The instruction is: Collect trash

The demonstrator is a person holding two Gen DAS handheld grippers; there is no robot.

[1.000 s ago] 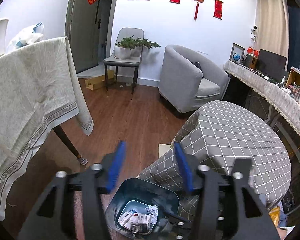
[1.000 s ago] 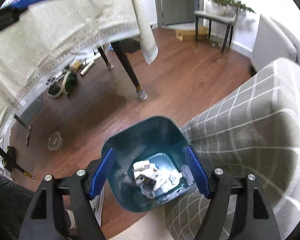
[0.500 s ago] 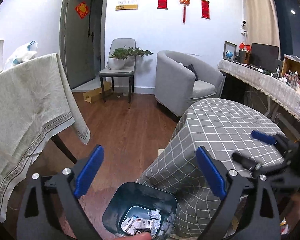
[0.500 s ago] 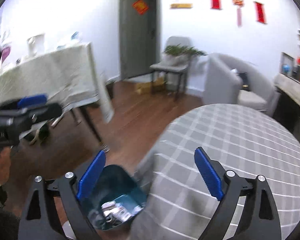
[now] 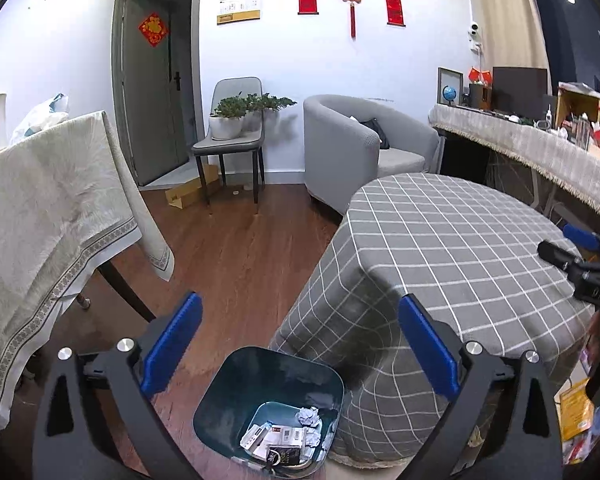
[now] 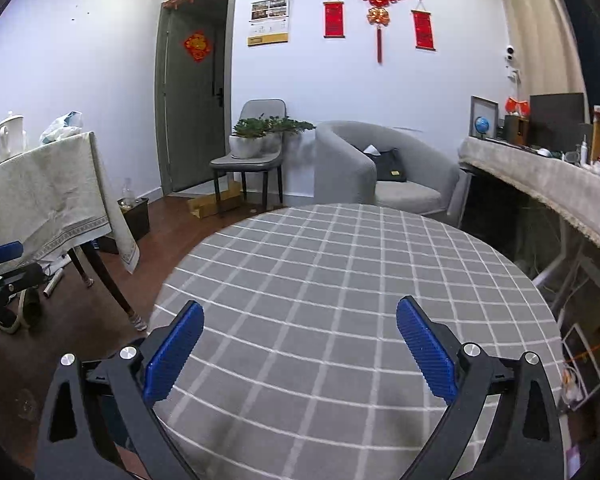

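- The left tongs [image 5: 300, 322] are held wide apart with nothing between the blue pads; the jaws have just been opening.
- Below them, a dark teal bin [image 5: 236, 400] is seen on the wooden floor [image 5: 240, 256], just beside the hanging edge of the grey checked cloth on the round desk [image 5: 440, 240].
- Trash [image 5: 284, 436], crumpled paper and small printed packets, is seen lying at the bottom of the bin.
- The right tongs [image 6: 300, 322] are also spread wide and empty, having just been opening, and are held above the checked desk top [image 6: 340, 264].
- A second desk under a pale cloth [image 5: 40, 208] is seen at the left.
- A grey armchair [image 6: 364, 168] and a chair bearing potted plants [image 6: 256, 148] are placed against the far wall.
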